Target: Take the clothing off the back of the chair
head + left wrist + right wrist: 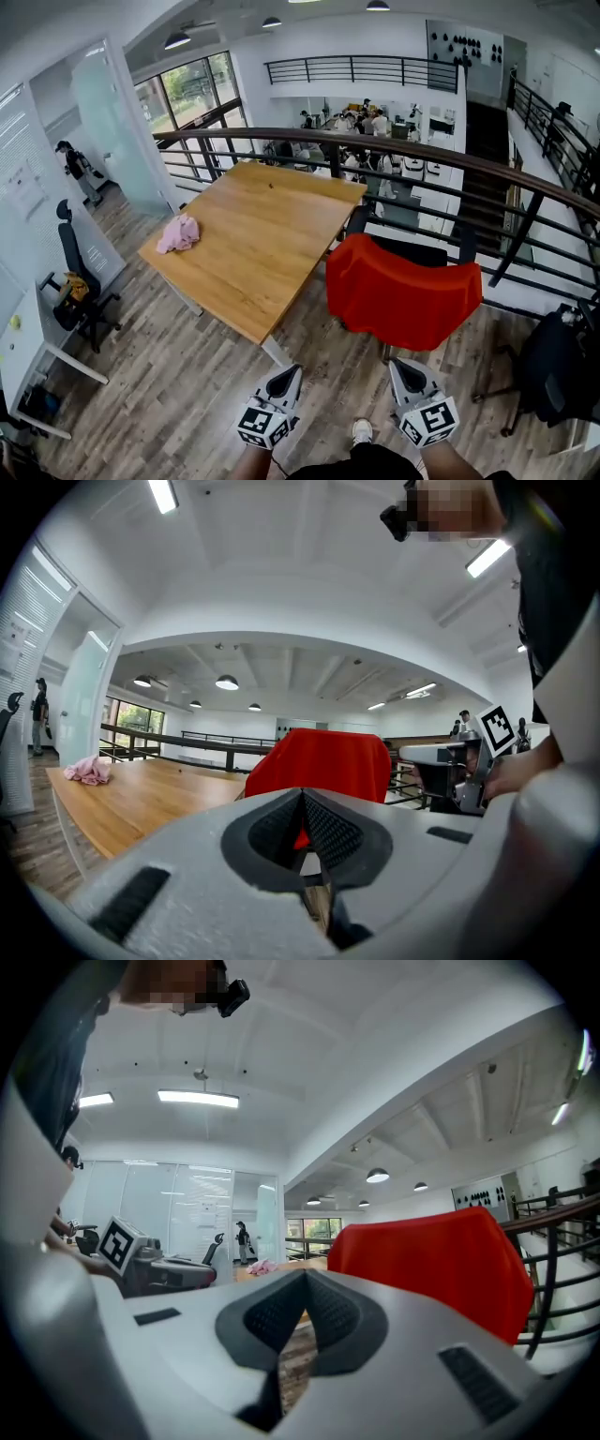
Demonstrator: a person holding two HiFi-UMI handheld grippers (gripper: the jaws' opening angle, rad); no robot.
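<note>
A red garment [403, 291] hangs draped over the back of a black chair [420, 251] beside the wooden table [253, 234]. It also fills the middle of the left gripper view as red cloth [323, 761] and the right side of the right gripper view [441, 1260]. My left gripper [287, 377] and right gripper [405, 370] are held side by side, pointing level at the chair, a short way in front of it. Both are shut with nothing between their pads.
A pink cloth [178, 232] lies on the table's left part. A dark railing [394, 155] runs behind table and chair. Black office chairs stand at the left [80, 281] and right [553, 370]. A person [75, 167] stands far left.
</note>
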